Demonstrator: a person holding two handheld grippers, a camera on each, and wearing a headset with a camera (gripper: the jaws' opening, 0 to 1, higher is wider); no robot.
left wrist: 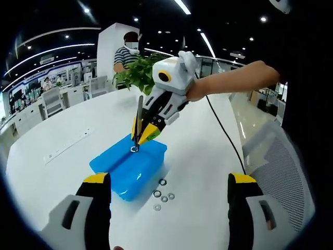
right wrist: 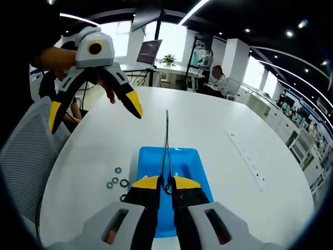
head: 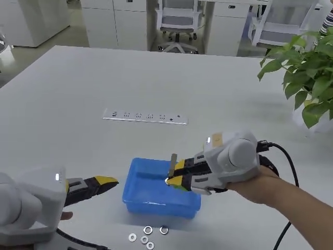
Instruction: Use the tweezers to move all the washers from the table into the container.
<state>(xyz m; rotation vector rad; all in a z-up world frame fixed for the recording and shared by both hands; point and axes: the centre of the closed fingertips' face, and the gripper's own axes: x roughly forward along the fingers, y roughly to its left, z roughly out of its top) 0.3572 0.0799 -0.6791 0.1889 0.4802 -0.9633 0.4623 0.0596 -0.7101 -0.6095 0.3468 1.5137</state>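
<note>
5 washers point(head: 148, 229) are lying flat on the white table point(head: 156, 78). They are small silver rings with open centres, loosely clustered but apart from one another, just beside the near wall of the container point(head: 151, 204).

1 further small ring point(left wrist: 133, 149) is showing at the lower tip of the tweezers point(left wrist: 139, 117), over the inside of the container. Whether it is touching the container floor cannot be told.

The container is a shallow blue rectangular tray, sitting flat on the table. The tweezers are thin and grey, and are standing roughly upright above it.

The right gripper point(head: 177, 176) is clenching the tweezers, its 2 yellow-tipped jaws pressed together on the shaft. A hand point(head: 255, 187) is holding this gripper from the right.

The left gripper point(left wrist: 169, 177) is hovering to the left of the container, with its jaws spread wide and grasping nothing.

Beyond the container, a white power strip point(head: 144, 116) is lying on the table. A green plant point(head: 304, 67) is standing at the right edge, and office chairs point(head: 178, 18) are standing behind the table.
</note>
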